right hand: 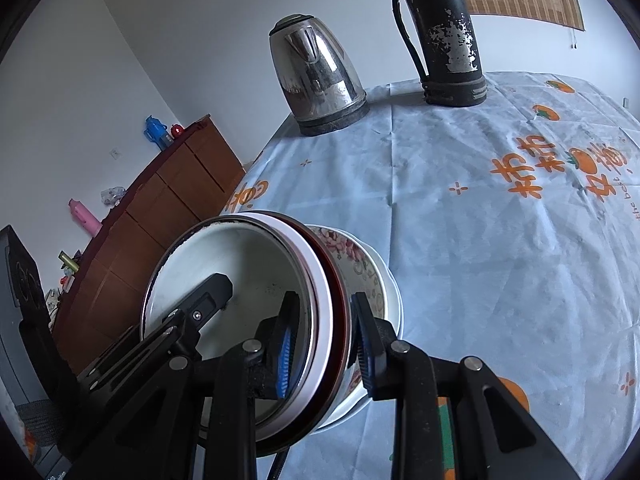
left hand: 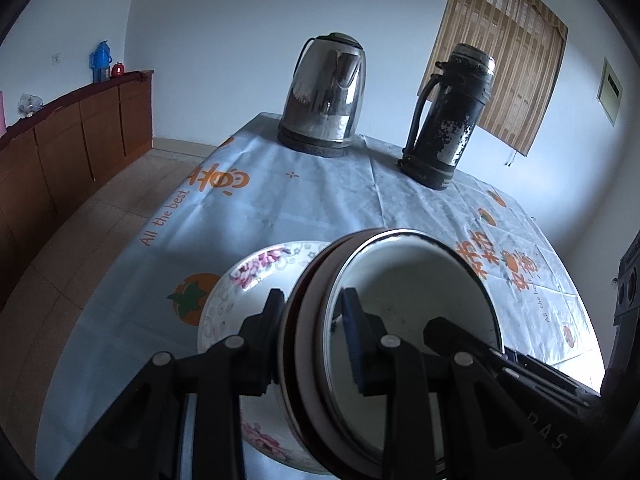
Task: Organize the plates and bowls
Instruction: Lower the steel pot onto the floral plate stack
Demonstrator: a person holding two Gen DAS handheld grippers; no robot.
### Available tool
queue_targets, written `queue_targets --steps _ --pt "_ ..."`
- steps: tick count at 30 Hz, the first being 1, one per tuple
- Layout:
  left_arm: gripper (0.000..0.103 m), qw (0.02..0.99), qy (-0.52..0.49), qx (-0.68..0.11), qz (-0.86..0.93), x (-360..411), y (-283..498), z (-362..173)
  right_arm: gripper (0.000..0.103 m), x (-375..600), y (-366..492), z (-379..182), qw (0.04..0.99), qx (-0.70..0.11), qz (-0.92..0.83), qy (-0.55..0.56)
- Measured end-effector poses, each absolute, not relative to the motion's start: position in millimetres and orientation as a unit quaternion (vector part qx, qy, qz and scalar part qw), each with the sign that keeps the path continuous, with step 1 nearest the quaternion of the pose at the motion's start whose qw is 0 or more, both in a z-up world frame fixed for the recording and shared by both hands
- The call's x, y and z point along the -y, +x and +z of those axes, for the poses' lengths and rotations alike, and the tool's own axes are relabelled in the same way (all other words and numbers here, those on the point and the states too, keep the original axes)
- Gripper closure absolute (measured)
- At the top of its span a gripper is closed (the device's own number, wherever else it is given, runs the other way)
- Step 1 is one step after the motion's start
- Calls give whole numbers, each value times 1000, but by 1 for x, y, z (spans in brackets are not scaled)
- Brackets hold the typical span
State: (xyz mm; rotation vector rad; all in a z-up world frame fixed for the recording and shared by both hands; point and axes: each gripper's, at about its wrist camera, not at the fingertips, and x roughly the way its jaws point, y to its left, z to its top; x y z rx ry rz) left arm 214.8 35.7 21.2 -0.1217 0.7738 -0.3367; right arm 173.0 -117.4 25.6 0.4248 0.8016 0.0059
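A white enamel bowl [left hand: 412,280] [right hand: 248,264] with a metal rim is nested in a white bowl and a dark red one, and the stack tilts toward the cameras. My left gripper [left hand: 314,312] is shut on the stack's left rim, one finger inside and one outside. My right gripper [right hand: 326,320] is shut on the opposite rim in the same way. Its far finger [left hand: 440,328] shows inside the bowl in the left wrist view. A flowered white dish [left hand: 240,280] [right hand: 360,256] lies on the tablecloth directly under the stack. Whether the stack touches it I cannot tell.
A steel kettle [left hand: 324,100] [right hand: 316,80] and a worn black thermos [left hand: 452,116] [right hand: 444,36] stand at the table's far edge. The pale cloth [left hand: 300,200] has orange prints. A brown cabinet [left hand: 72,132] lines the left wall, and a black speaker [right hand: 20,280] stands close by.
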Motion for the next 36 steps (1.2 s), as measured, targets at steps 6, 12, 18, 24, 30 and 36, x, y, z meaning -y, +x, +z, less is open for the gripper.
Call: queue_targets --steps 6,12,18,24,30,36 --pt "75 905 -64 -387 -166 -37 221 16 74 116 176 21 897 -391 0 204" --pt "75 902 -64 -394 -166 -37 224 12 74 114 178 19 899 -391 -6 197" --pt "75 900 -68 -398 -167 -39 228 7 74 113 180 18 901 -389 -9 193" --pt "75 901 -61 -395 -170 -36 230 4 74 110 182 16 907 -381 -22 177" --pt "75 899 -65 -400 -165 -38 232 1 74 108 187 13 910 -381 -25 161" --pt "76 903 -59 -397 -154 -39 232 2 73 107 189 10 914 -373 -18 157"
